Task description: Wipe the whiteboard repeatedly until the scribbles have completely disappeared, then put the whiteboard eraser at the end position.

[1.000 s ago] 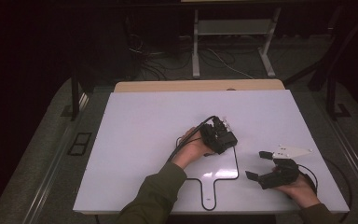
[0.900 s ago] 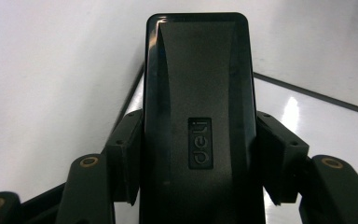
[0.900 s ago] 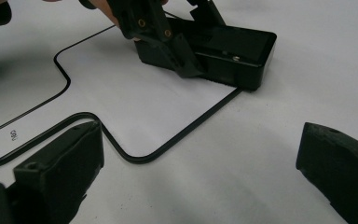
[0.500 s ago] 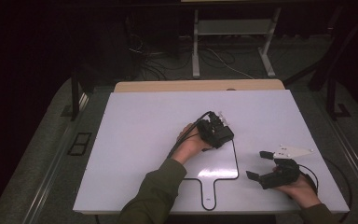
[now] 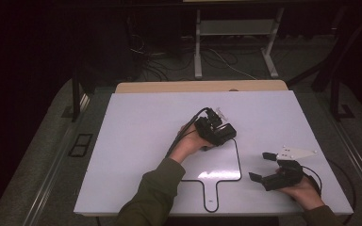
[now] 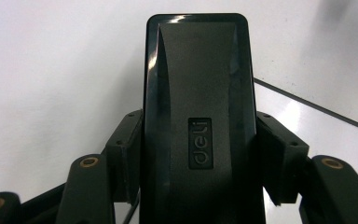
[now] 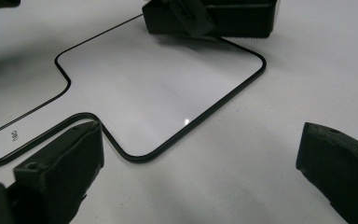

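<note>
The white table top looks smooth and glossy, throwing back a glint inside the thin black outline drawn on it. Clamped in the left gripper, a black plastic block stamped "deli" has a matt centre and shinier bevelled edges. The right gripper has dull, matt black plastic jaws. Behind the table top, a strip of pale wood shows
</note>
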Tool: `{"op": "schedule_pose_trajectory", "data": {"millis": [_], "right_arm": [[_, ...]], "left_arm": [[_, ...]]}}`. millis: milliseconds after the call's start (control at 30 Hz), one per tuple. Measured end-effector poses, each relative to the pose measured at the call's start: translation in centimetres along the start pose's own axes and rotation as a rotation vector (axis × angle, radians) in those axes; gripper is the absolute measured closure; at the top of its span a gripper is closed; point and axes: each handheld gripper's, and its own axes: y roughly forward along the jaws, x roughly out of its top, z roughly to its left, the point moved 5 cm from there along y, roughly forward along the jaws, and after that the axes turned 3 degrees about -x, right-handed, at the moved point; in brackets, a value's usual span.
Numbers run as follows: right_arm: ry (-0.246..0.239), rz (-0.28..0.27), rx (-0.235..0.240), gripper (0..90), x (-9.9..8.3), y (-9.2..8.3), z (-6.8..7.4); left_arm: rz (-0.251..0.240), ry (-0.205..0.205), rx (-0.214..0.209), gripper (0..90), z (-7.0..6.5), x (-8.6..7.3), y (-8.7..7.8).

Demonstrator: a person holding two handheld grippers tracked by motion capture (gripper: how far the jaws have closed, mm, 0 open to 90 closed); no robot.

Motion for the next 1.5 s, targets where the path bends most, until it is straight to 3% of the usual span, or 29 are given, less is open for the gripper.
{"op": "schedule_pose_trajectory", "data": {"millis": [200, 600, 767, 800, 933, 1000, 1100, 1233, 1500], "right_arm": [[-0.001, -0.004, -0.002, 0.0, 0.0, -0.1, 0.0], [0.008, -0.005, 0.000, 0.0, 0.0, -0.1, -0.1], [0.008, -0.005, 0.003, 0.0, 0.0, 0.0, -0.1], [0.008, -0.004, 0.004, 0.0, 0.0, 0.0, -0.1], [0.010, -0.006, 0.006, 0.0, 0.0, 0.0, 0.0], [0.011, -0.008, 0.009, 0.0, 0.0, 0.0, 0.0], [0.013, -0.009, 0.010, 0.0, 0.0, 0.0, -0.1], [0.016, -0.011, 0.013, 0.0, 0.0, -0.1, -0.1], [0.018, -0.013, 0.015, 0.0, 0.0, 0.0, -0.1]], "left_arm": [[-0.009, -0.014, 0.018, 39.1, 1.4, 0.3, -1.8], [-0.004, -0.076, 0.076, 39.1, 6.2, 0.1, -3.3], [-0.002, -0.127, 0.101, 39.1, 8.1, 0.0, -2.7], [0.005, -0.118, 0.104, 39.1, 8.6, 0.1, -2.5], [0.008, -0.168, 0.115, 39.1, 9.9, 0.3, -1.5], [0.012, -0.166, 0.116, 39.0, 10.6, 0.4, -1.1], [0.010, -0.185, 0.120, 39.0, 11.1, 0.5, -0.2], [0.030, -0.176, 0.117, 39.0, 11.6, 0.4, 0.7], [0.049, -0.195, 0.101, 38.9, 11.6, 0.1, 2.3]]}}
